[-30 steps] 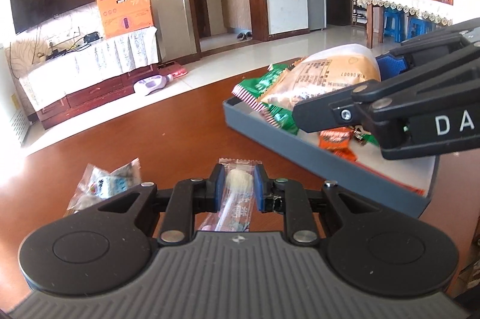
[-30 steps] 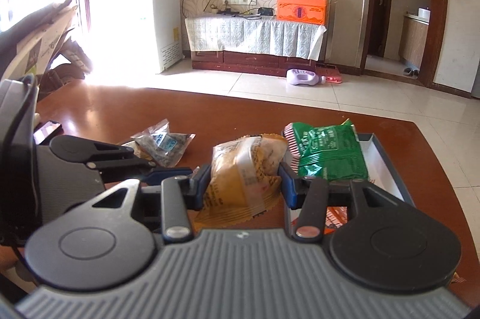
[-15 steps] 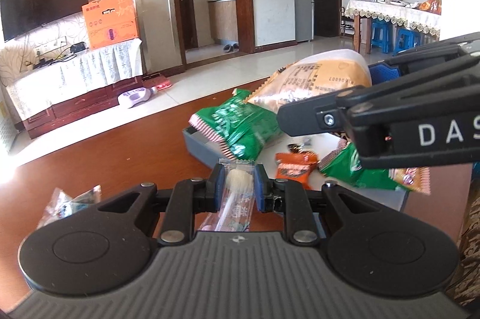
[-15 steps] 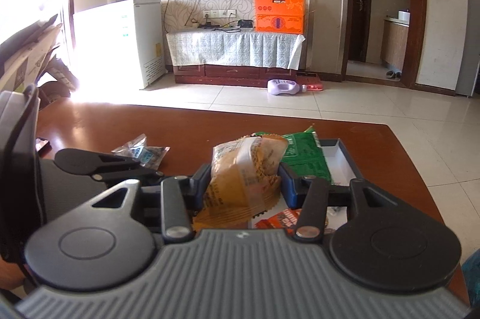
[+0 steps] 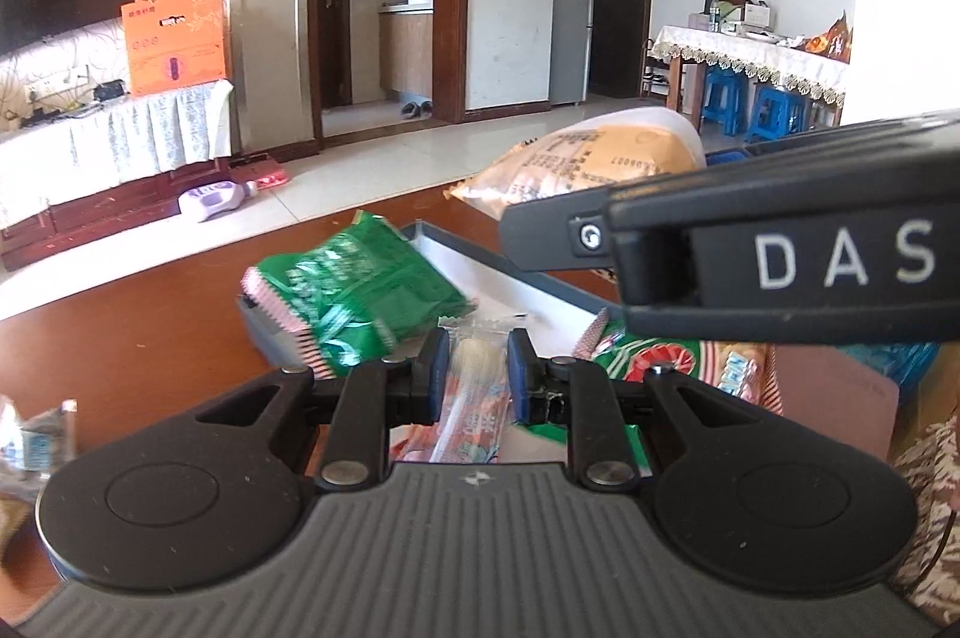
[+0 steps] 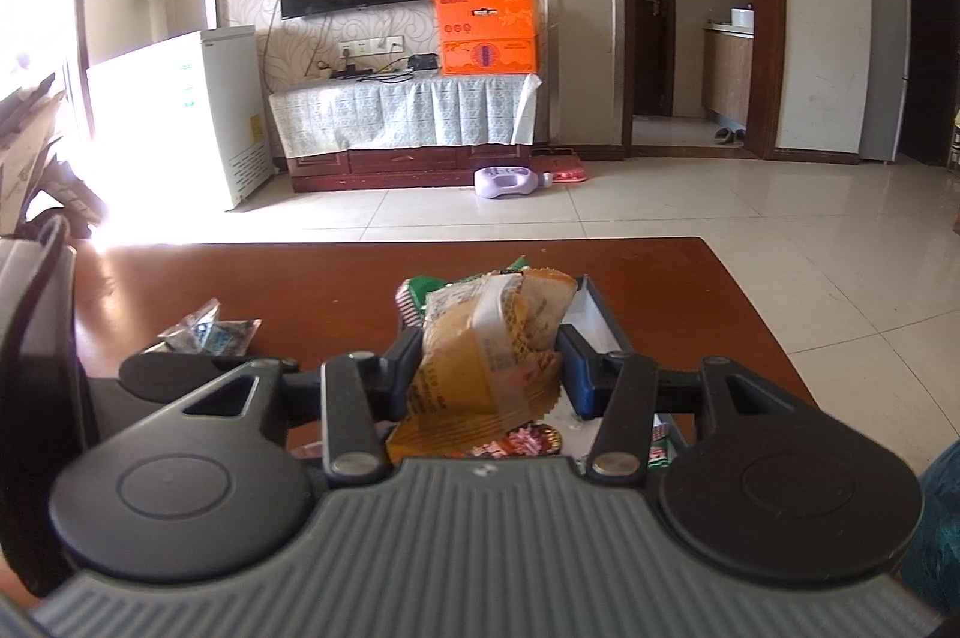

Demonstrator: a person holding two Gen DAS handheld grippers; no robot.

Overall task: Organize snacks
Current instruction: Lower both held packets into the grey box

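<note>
Brown table (image 6: pixel 252 278); left claw (image 5: pixel 477 374) grips a blurred slim packet (image 5: pixel 474 392), right claw (image 6: pixel 489 368) a yellow bag (image 6: pixel 480 356) hiding the tray (image 6: pixel 591 317).

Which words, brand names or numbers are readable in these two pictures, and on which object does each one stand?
"DAS": white capitals on the black body of the right gripper; the view's edge cuts the word there.
Digits on the orange snack packet: they show upside down and are too blurred to read with certainty.
Green snack packet: print too blurred.
Clear sachet in the left gripper: print too blurred.
Orange box: print too small.
</note>
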